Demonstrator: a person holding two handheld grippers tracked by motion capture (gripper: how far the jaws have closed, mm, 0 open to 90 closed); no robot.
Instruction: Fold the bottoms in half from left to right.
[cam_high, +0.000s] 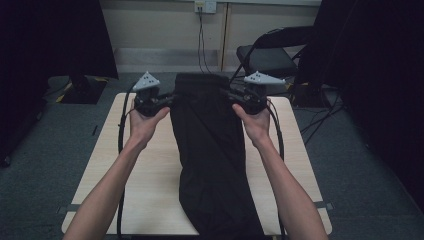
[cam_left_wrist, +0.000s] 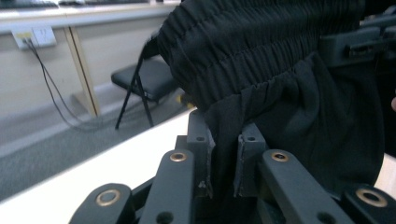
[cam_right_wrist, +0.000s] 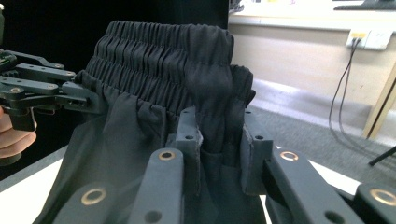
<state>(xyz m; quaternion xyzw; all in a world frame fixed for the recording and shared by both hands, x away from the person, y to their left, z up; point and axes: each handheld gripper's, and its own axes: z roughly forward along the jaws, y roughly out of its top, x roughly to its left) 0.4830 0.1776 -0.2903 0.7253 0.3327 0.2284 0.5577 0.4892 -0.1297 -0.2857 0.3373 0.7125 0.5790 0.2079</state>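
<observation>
From the high view, a pair of black trousers (cam_high: 212, 165) hangs from its waistband over the pale wooden bench (cam_high: 150, 180), the legs trailing down the middle of the bench toward the person. The left tongs (cam_high: 167, 102) grip the waistband at its left end and the right tongs (cam_high: 231, 97) grip it at its right end, each held in a hand (cam_high: 145, 122) with a grey three-cornered plate on top. A folding chair (cam_high: 267, 57) stands beyond the bench, and a wall socket (cam_high: 205, 6) with a cable sits on the far wall. No writing can be read anywhere

In the left gripper view, the left tongs (cam_left_wrist: 225, 163) stand narrow, their pads pressed on a fold of black cloth just below the gathered elastic waistband (cam_left_wrist: 243, 51). The right tongs show at the upper right edge, on the same band

In the right gripper view, the right tongs (cam_right_wrist: 222, 156) are likewise narrow and clamped on the trousers (cam_right_wrist: 140, 126) below the ruched band. The left tongs (cam_right_wrist: 91, 103) hold the far end, with fingers (cam_right_wrist: 16, 140) beside them
</observation>
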